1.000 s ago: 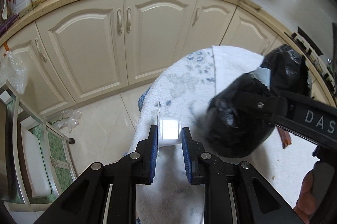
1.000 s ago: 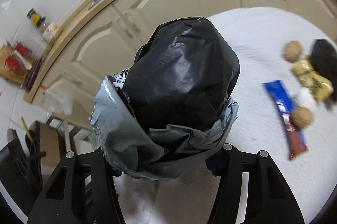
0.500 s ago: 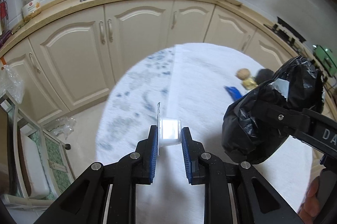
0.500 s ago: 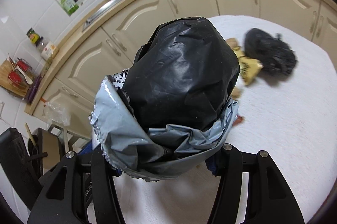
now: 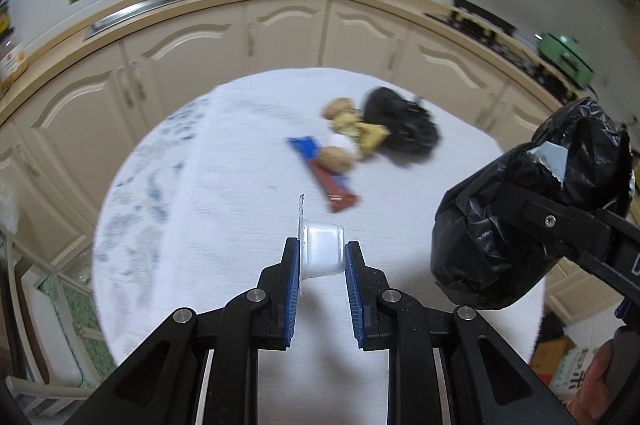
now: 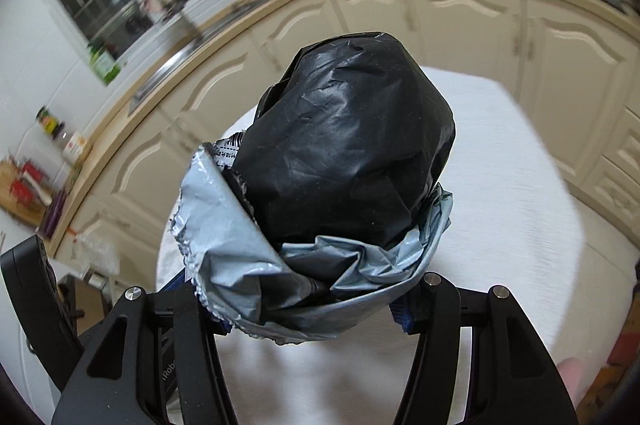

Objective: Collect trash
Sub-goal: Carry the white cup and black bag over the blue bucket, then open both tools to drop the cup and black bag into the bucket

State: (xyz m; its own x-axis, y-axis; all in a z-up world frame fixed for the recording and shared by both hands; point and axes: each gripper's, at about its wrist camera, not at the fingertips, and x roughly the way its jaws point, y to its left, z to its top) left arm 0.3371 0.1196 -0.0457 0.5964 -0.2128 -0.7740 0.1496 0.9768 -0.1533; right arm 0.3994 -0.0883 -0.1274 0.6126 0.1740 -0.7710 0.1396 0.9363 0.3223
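left gripper (image 5: 322, 259): clamped on small white plastic cup (image 5: 323, 252), lower centre of frame, above white table (image 5: 224, 225); peeled foil lid sticks up at left pad.
cup handling: looks light, thin-walled, likely crushable; side-wall pinch near rim seems right, low force.
right gripper (image 6: 316, 299): clamped on black trash bag (image 6: 348, 161), centre of frame; grey inner lining bunched between the pads.
bag handling: soft, slack film, probably slippery; hold gathered rim, not the belly.
mouth: cannot tell whether open.
remaining trash: blue wrapper (image 5: 322, 177), walnuts (image 5: 335, 158), yellow packet (image 5: 360, 131), second black bag (image 5: 402, 127), upper centre of left view, touching in one cluster.
judged next: cup into bag.
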